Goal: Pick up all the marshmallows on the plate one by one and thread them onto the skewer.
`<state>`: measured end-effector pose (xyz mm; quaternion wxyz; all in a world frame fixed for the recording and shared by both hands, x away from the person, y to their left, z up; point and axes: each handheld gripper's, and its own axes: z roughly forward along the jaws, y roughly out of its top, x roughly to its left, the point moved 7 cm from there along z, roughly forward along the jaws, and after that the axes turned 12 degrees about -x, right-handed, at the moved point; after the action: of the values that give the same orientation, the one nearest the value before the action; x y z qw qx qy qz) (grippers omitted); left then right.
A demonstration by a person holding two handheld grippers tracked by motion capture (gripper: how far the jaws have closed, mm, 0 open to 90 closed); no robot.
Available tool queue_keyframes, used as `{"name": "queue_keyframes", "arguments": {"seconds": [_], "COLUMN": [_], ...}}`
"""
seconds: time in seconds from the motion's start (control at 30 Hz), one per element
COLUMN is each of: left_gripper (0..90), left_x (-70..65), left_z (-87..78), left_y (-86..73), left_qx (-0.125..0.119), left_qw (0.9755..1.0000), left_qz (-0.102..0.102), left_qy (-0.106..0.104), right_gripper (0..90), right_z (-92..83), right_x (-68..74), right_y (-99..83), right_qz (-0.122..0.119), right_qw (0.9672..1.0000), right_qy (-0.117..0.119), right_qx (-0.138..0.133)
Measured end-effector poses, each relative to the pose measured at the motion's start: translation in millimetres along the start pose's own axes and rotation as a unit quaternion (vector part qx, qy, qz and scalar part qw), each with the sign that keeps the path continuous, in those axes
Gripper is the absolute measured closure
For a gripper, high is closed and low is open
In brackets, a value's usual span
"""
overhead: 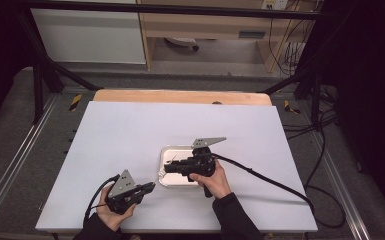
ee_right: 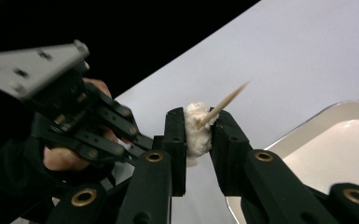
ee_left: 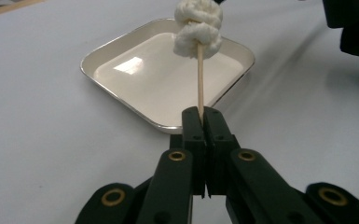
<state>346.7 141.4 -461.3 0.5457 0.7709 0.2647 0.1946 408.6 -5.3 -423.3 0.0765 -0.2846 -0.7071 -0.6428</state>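
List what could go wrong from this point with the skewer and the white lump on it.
1. The left gripper pinches only the bottom end of the thin wooden skewer, so a sideways pull might snap it or twist it loose.
2. The right gripper squeezes the soft white lump at the skewer's pointed tip; it may tear or crumble.
3. If the lump slips free, it could miss the shallow square metal tray and land on the white table.
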Motion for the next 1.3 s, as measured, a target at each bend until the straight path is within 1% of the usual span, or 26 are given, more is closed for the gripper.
{"name": "queue_keyframes", "arguments": {"seconds": [0.1,0.17,0.23,0.27,0.3,0.4,0.47,0.53,0.63,0.73,0.8,0.87,0.93,1.03,1.13,1.2,1.3], "left_gripper": [88.8,88.7,88.7,88.7,88.7,88.7,88.7,88.6,88.6,88.6,88.6,88.5,88.5,88.5,88.4,88.4,88.4], "left_x": [0.6,1.6,2.0,2.6,3.2,5.3,6.7,7.4,7.7,8.2,8.8,9.3,9.6,9.1,9.0,8.7,9.0], "left_z": [2.7,2.4,2.3,2.1,1.9,0.3,-0.6,-1.1,-1.4,-1.6,-2.0,-2.2,-2.2,-1.6,-1.1,-0.7,-1.4], "left_y": [-4.5,-3.9,-3.2,-3.7,-4.6,-4.5,-4.0,-4.3,-4.5,-4.5,-4.6,-4.8,-4.9,-4.7,-4.7,-4.3,-3.2], "left_qx": [0.01,0.008,0.004,0.006,0.006,0.0,-0.002,-0.001,-0.001,-0.001,0.0,0.002,0.003,0.004,0.007,0.008,0.01], "left_qw": [0.9999,0.9999,0.9999,0.9999,0.9999,0.9997,0.9997,0.9996,0.9996,0.9996,0.9995,0.9995,0.9994,0.9994,0.9993,0.9993,0.9993], "left_qz": [-0.005,-0.009,-0.011,-0.011,-0.012,-0.022,-0.024,-0.026,-0.027,-0.028,-0.029,-0.031,-0.033,-0.035,-0.035,-0.036,-0.035], "left_qy": [-0.001,-0.001,0.0,0.003,0.003,0.004,0.005,0.007,0.007,0.007,0.009,0.008,0.007,0.006,0.005,0.004,0.004], "right_gripper": [77.0,76.4,75.0,72.8,69.0,51.2,40.3,32.3,21.1,14.8,11.7,9.2,7.8,5.2,3.0,1.7,1.1], "right_z": [2.1,1.7,0.7,0.1,-1.3,-5.8,-9.8,-13.5,-18.5,-24.3,-29.7,-36.2,-43.5,-55.8,-67.5,-75.6,-87.1], "right_x": [-0.8,-2.1,-1.2,-1.4,-2.0,-2.8,-3.8,-4.8,-7.4,-11.4,-16.2,-22.3,-28.3,-37.6,-45.4,-50.1,-55.7], "right_y": [-3.3,-3.2,-0.6,1.1,3.1,9.0,12.0,13.0,11.4,8.0,5.5,2.3,-1.8,-8.5,-15.8,-20.4,-25.5], "right_qz": [-0.002,-0.005,-0.006,-0.009,-0.011,-0.026,-0.044,-0.061,-0.089,-0.109,-0.112,-0.119,-0.121,-0.126,-0.122,-0.124,-0.127], "right_qw": [1.0,1.0,1.0,0.9999,0.9998,0.9991,0.9977,0.9961,0.9921,0.9882,0.9861,0.983,0.9804,0.9753,0.9726,0.9692,0.9655], "right_qy": [0.0,-0.005,-0.005,-0.007,-0.014,-0.03,-0.048,-0.063,-0.088,-0.107,-0.122,-0.137,-0.152,-0.175,-0.19,-0.204,-0.217], "right_qx": [0.001,0.004,-0.001,-0.005,-0.009,-0.014,-0.016,-0.012,0.0,0.011,0.015,0.025,0.033,0.046,0.054,0.063,0.068]}}
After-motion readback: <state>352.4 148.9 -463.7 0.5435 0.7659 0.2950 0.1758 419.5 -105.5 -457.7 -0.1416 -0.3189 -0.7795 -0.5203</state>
